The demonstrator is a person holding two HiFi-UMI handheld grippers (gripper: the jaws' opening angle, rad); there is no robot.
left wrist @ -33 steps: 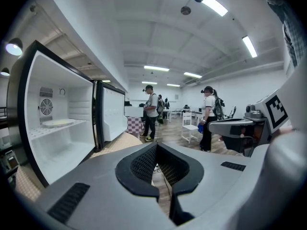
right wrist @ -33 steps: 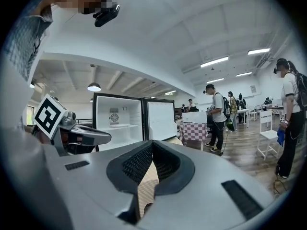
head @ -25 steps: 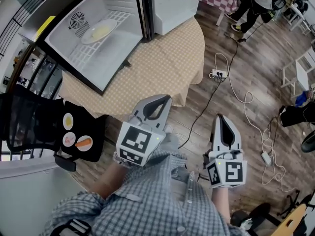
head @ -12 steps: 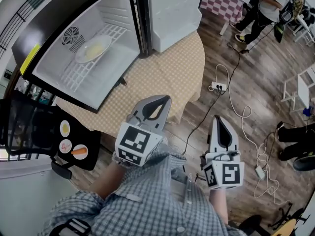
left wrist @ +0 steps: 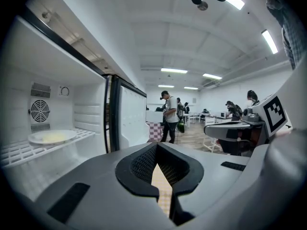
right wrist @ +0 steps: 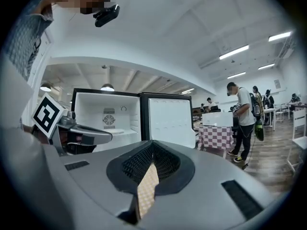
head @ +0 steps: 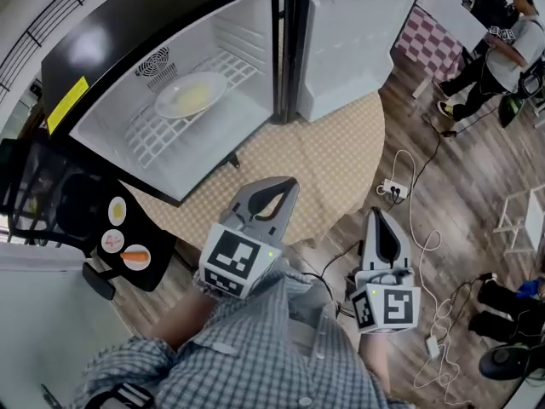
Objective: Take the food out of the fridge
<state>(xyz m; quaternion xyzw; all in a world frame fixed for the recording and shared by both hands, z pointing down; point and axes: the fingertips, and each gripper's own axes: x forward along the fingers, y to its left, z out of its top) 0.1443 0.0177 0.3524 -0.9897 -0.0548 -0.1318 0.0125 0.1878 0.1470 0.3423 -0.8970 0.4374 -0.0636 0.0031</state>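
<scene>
The small fridge stands open on a table with a beige checked cloth. On its white wire shelf lies a pale plate of yellowish food, which the left gripper view also shows, and faintly the right gripper view. The fridge door is swung wide to the right. My left gripper is shut and empty, pointing at the table's near edge, short of the fridge. My right gripper is shut too, beside it over the floor. Both sets of tips meet with nothing between them.
A black seat at the lower left carries small plates of toy food. A power strip and cables lie on the wooden floor right of the table. People stand near a checked table at the far right.
Both grippers have moved forward toward the table and fridge, staying shut. In the head view the fridge now sits lower, larger and more to the right.
</scene>
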